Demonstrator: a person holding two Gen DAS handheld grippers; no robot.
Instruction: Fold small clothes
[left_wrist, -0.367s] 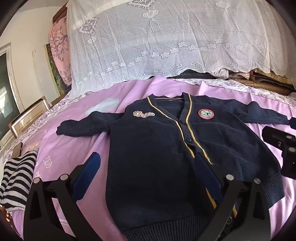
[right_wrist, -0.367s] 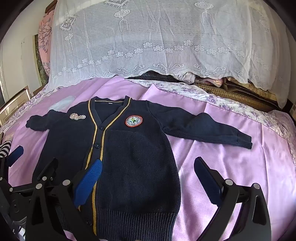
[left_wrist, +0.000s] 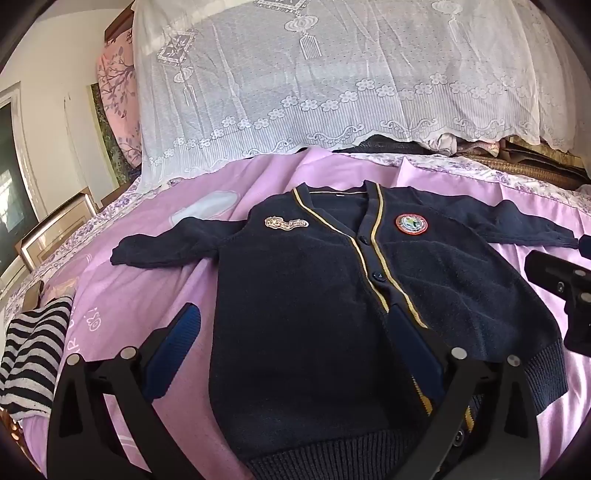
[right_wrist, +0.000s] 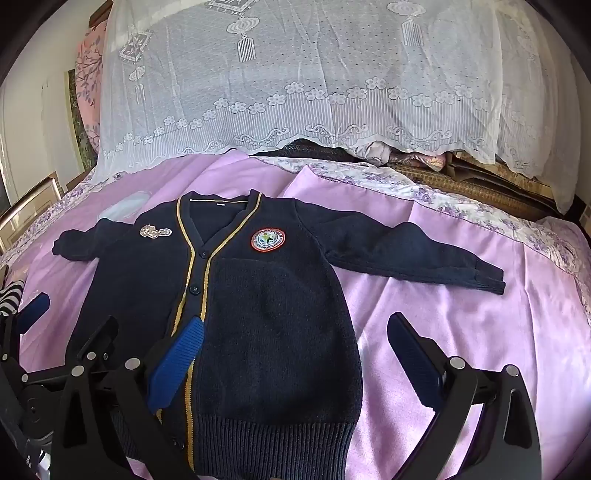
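A navy knit cardigan (right_wrist: 236, 314) lies flat, face up, on the lilac bedsheet (right_wrist: 461, 314), sleeves spread. Left gripper (left_wrist: 295, 354) and right gripper (right_wrist: 295, 354) hover over its hem — both wide open, holding nothing. Soft, limp and grippy, I'd judge; pinch a sleeve cuff (right_wrist: 487, 277) or shoulder.

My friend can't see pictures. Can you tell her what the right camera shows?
A navy cardigan lies flat on a purple bedsheet, sleeves spread out. The open right gripper hovers over its lower half.
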